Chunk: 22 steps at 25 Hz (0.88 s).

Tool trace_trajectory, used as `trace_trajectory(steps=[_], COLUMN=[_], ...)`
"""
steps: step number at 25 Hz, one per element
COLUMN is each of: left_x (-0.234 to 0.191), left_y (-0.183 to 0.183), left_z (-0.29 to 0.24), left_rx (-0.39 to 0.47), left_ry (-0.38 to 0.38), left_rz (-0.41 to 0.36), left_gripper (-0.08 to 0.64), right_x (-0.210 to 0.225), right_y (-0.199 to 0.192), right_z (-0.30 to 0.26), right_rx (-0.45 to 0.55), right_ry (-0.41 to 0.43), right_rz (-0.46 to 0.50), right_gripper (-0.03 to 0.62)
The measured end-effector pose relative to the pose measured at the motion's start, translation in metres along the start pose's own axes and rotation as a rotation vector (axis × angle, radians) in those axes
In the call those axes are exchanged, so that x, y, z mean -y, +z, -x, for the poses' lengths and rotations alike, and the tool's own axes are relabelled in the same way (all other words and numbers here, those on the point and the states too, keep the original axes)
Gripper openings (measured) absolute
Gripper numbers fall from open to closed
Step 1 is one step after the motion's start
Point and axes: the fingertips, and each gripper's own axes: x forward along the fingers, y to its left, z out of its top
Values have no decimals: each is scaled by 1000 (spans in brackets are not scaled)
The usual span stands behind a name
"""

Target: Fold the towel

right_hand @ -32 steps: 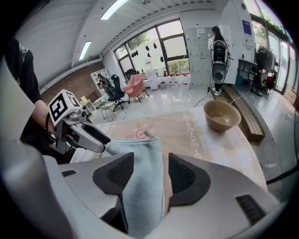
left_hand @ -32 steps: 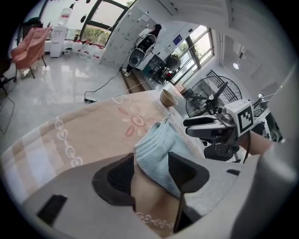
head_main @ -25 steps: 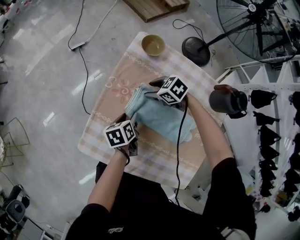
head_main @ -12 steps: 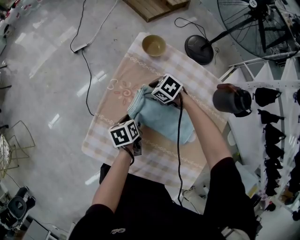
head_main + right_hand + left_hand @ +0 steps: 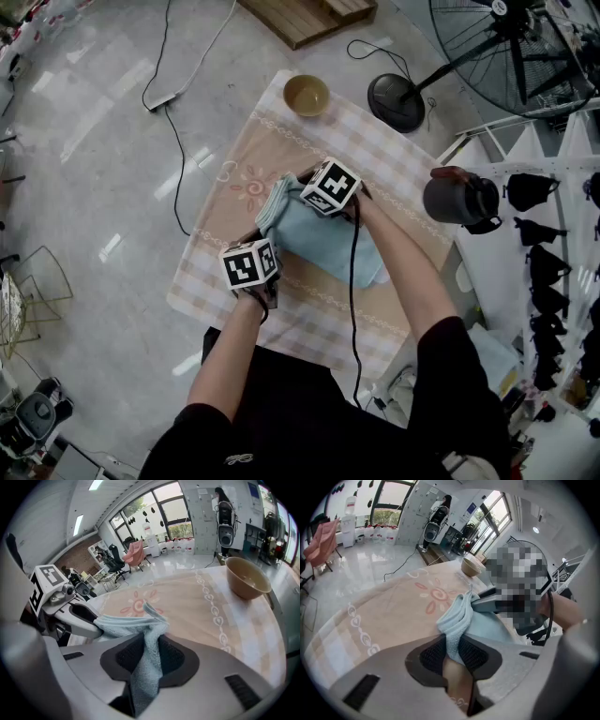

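A light blue towel (image 5: 323, 246) lies bunched on the beige checked tablecloth (image 5: 234, 155). My left gripper (image 5: 260, 236) is at the towel's near left corner, and its jaws have just been closing. In the left gripper view its pads pinch a fold of the towel (image 5: 457, 620), so the left gripper (image 5: 452, 652) is shut on it. My right gripper (image 5: 294, 182) is at the far left corner, and its jaws have also just been closing. In the right gripper view the towel (image 5: 124, 623) hangs down between the pads of the right gripper (image 5: 149, 657), which grip it.
A tan bowl (image 5: 307, 93) stands at the cloth's far edge. A fan's round base (image 5: 394, 101) and a dark jug (image 5: 457, 200) are to the right. A wooden pallet (image 5: 305, 14) and cables (image 5: 173, 141) lie on the floor beyond.
The right gripper's cube has shifted a little left over the towel's far corner. The left gripper stays at the near corner. The towel lies much as before.
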Motion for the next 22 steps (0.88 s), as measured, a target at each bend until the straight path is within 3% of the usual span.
trace_trajectory(steps=[3,11,22], left_x=[-8,-41,-16], left_y=[13,52,55], left_z=[6,25,53], left_rx=[17,24,97], left_ry=[-4,11,-21], left_rz=[-16,-163,-323], left_gripper=[78,74,63], right_x=[-3,-13,-26], right_y=[6,38,45], right_z=[1,-1,28], right_rx=[13,118,223], right_ry=[-3,-17,-73], right_rz=[12,-16,10], right_gripper=[81,63,57])
